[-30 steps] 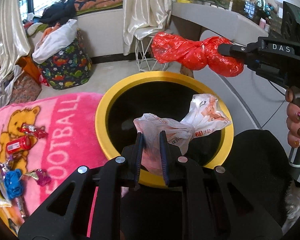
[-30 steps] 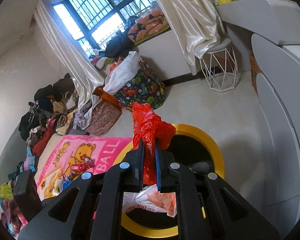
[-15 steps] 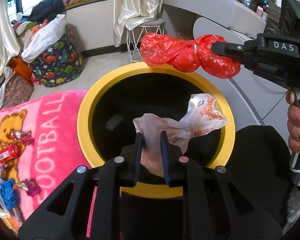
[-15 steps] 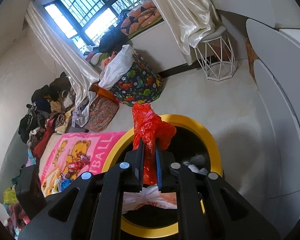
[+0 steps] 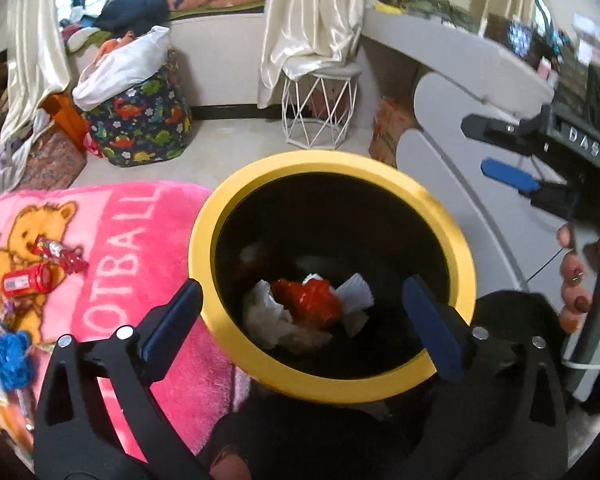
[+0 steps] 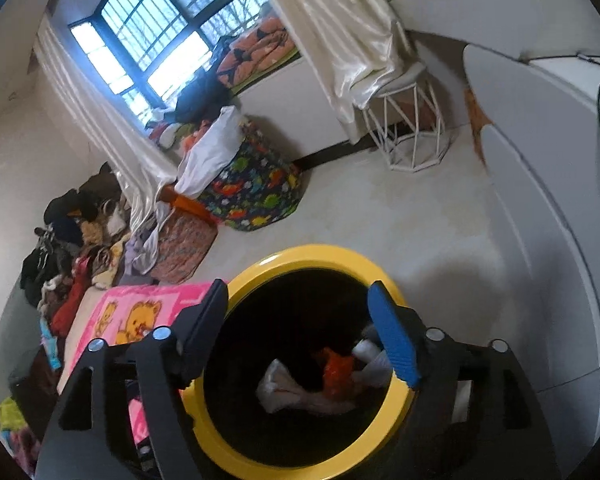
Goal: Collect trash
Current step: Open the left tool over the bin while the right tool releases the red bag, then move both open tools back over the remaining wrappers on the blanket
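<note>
left wrist view: the left gripper (image 5: 302, 312) fills the bottom of the frame, its 2 fingers spread wide apart and holding nothing. between them, at center, stands 1 bin (image 5: 440, 212) with a yellow rim and a black inside. down in the bin lie 1 red bag (image 5: 310, 300) and crumpled white bags (image 5: 268, 316) around it; how many white ones there are cannot be told. at the left edge a pink blanket (image 5: 112, 240) with a bear print carries 1 red bottle (image 5: 28, 280), 1 red wrapper (image 5: 66, 254) just above it, and 1 blue knitted piece (image 5: 12, 354) near the lower left edge. at the right edge the right gripper (image 5: 482, 148) shows from the side, its 2 fingers parted and nothing between them, with a hand (image 5: 580, 280) on its grip. in the upper middle stands 1 white wire stool (image 5: 320, 108), and at upper left 1 dinosaur-print bag (image 5: 144, 120).

right wrist view: the right gripper (image 6: 300, 320) sits low in the frame, 2 fingers wide apart, empty, over the bin (image 6: 316, 256). inside, the red bag (image 6: 336, 368) lies among the white bags (image 6: 284, 384). the blanket (image 6: 132, 312) shows at lower left, the dinosaur-print bag (image 6: 260, 188) at center, the stool (image 6: 408, 128) at upper right, and 1 window (image 6: 160, 32) at upper left.
</note>
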Motion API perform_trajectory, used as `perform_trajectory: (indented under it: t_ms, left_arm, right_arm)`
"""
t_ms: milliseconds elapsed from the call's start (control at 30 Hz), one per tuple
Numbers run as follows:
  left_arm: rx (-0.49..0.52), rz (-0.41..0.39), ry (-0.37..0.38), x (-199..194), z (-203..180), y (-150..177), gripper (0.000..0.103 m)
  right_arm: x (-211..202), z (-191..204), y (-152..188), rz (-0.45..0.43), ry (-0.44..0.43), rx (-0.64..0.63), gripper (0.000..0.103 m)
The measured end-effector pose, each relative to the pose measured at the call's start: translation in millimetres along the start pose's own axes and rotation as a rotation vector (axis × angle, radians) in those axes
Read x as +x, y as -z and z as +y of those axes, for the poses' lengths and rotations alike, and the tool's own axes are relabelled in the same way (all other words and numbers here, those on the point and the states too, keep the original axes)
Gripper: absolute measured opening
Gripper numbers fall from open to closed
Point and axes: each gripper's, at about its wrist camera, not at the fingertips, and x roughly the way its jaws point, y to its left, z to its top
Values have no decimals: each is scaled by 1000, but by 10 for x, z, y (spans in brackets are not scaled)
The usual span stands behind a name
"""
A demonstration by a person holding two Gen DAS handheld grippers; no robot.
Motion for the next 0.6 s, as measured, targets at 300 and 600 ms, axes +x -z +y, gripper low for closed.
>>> perform_trajectory:
  t_ms: [300, 600]
  left_arm:
    - [-33, -70, -55, -222, 18, 3, 92]
    - [-59, -116, -81, -468, 156, 36, 92]
  right_arm:
    - [-46, 126, 36, -46, 40, -58, 82]
    - [-121, 335, 47, -74, 26, -121, 84]
